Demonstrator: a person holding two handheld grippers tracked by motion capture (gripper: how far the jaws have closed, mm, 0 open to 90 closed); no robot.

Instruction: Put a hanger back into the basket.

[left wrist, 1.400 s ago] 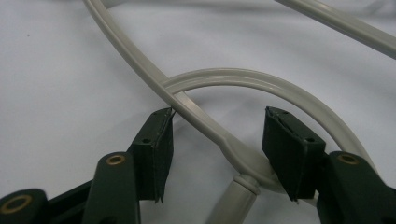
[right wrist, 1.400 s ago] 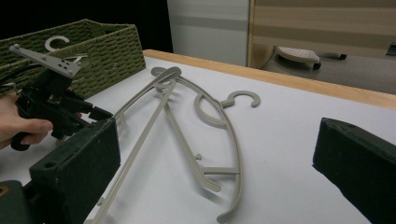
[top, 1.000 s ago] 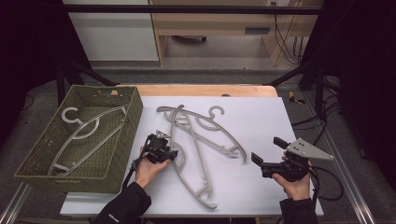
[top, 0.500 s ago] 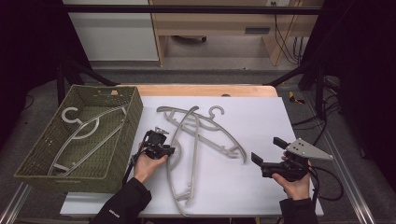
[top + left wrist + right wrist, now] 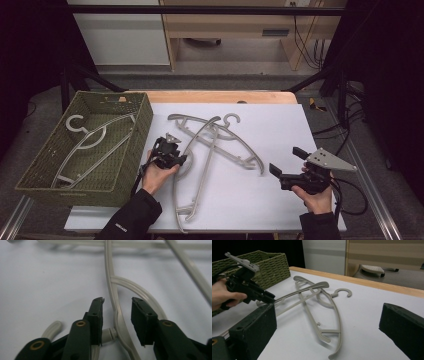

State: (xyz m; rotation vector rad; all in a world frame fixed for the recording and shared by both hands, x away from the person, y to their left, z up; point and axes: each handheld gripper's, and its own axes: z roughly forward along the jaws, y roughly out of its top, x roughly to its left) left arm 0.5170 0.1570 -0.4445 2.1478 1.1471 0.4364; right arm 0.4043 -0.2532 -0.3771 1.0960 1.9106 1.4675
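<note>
Left gripper (image 5: 117,312): jaws just reopened, spread astride the neck of the near hanger (image 5: 192,165), pads apparently clear of it. Right gripper (image 5: 285,162): spread, idle over bare table (image 5: 280,125). A closure here may slip off the thin neck or drag the crossed 2nd hanger (image 5: 235,147). The basket (image 5: 142,130) wall stands near; open room lies right.

bare white table top (image 5: 280,130) lies open right of the two crossed grey plastic hangers (image 5: 215,145) — a gripper passes there freely. on the left the woven green basket (image 5: 135,145) wall stands just beside them, so that side is tight.
</note>
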